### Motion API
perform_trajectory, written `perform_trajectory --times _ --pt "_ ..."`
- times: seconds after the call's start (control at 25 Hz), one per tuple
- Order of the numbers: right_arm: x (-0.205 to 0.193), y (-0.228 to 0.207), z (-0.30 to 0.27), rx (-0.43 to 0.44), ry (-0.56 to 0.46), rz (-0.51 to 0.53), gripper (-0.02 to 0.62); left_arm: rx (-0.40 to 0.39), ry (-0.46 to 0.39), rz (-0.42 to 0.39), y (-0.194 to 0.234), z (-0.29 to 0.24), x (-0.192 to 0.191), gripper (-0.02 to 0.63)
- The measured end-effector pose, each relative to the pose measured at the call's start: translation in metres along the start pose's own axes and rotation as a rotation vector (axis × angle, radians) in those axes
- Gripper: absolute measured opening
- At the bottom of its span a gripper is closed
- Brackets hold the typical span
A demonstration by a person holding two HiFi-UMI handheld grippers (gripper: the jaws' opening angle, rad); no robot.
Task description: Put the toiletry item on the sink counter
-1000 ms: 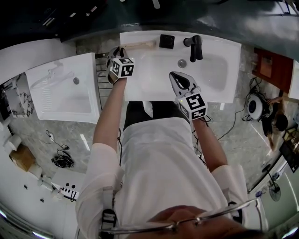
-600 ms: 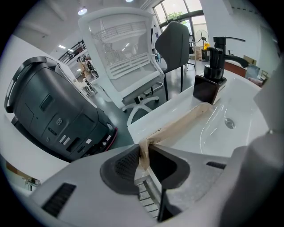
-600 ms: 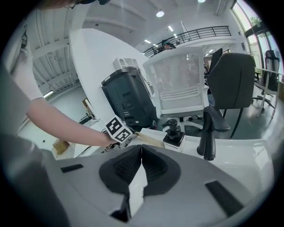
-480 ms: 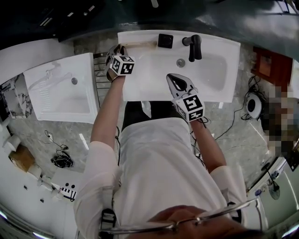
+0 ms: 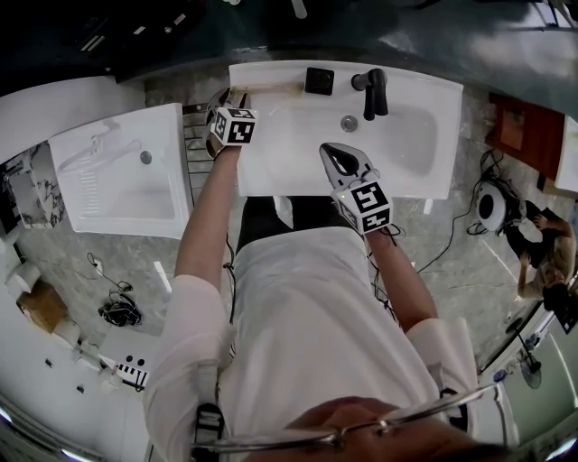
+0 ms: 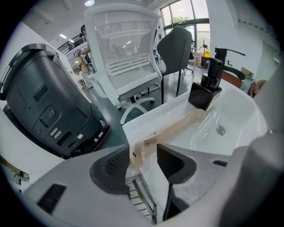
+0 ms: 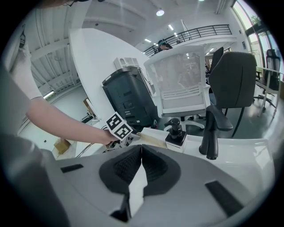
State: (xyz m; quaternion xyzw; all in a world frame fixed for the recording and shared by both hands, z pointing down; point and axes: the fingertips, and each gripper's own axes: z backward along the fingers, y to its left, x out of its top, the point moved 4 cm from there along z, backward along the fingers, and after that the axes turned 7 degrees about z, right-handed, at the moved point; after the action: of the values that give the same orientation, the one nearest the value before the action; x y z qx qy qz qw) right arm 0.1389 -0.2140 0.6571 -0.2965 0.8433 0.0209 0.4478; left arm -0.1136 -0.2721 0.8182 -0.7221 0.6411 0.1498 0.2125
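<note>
Beige toiletry tube (image 6: 177, 126) lies flat along the back rim of the white sink surface (image 6: 166, 105), near the black soap dispenser (image 6: 205, 91). It looks light, slim and slightly squashy, so it is probably best pinched across its flat crimped end. That end sits between the jaws of the left claw (image 6: 144, 150), which have just been opening and now stand apart, angled steeply down, while the right claw (image 7: 141, 148), closed and empty, hovers over the basin's front.

All three views bulge with fisheye distortion, and a dark vignette rings the gripper views. Bright, even indoor light falls from ceiling lamps (image 7: 159, 12) and far windows (image 6: 186, 12). The white sink (image 6: 239, 111) carries soft glare streaks. Shadows are faint. The nearest foreground looks slightly soft.
</note>
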Motion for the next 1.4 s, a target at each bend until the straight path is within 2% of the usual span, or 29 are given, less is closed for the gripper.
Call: perform_trajectory --times 0.64,0.88,1.08,1.4 --pt "0.016 0.004 0.007 -0.001 -0.014 0.036 0.006 -0.019 -0.036 0.044 0.006 0.039 0.0 0.192" --pt "0.023 0.011 0.011 -0.012 -0.023 0.053 0.006 -0.064 -0.064 0.074 0.004 0.063 0.001 0.192" --pt "0.031 0.019 0.014 -0.027 -0.035 0.066 0.006 -0.118 -0.112 0.142 0.004 0.09 0.006 0.19" --pt "0.044 0.029 0.022 -0.085 -0.051 0.082 0.006 -0.182 -0.174 0.208 0.01 0.122 0.003 0.184"
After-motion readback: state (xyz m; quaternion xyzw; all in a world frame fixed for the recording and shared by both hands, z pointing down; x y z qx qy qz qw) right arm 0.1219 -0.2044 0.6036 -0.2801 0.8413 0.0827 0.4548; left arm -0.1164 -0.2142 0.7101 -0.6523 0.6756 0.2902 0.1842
